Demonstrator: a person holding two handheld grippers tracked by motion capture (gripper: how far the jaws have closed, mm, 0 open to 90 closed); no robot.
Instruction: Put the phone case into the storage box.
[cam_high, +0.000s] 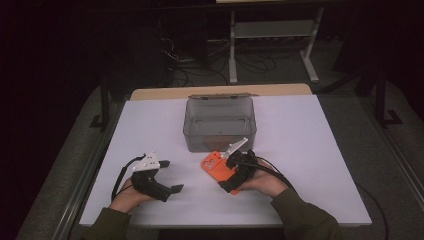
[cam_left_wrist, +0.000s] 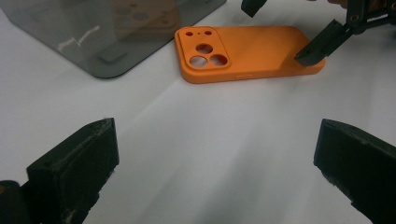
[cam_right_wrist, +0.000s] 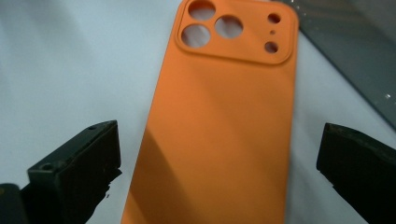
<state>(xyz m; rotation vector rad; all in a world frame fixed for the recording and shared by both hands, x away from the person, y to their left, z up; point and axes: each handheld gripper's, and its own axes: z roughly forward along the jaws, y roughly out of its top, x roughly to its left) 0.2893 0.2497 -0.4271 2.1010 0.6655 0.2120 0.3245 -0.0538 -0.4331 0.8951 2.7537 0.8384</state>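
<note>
At left, we hold the left gripper (cam_high: 167, 176) with jaws spread wide and nothing between them, low over the white table (cam_high: 310, 150). Ahead and to its right lies the orange phone case (cam_left_wrist: 247, 52), flat, camera holes up. Our right gripper (cam_right_wrist: 219, 154) straddles the case's near end, jaws parted on either side. Just beyond it stands the smoky plastic box (cam_high: 220, 125).
</note>
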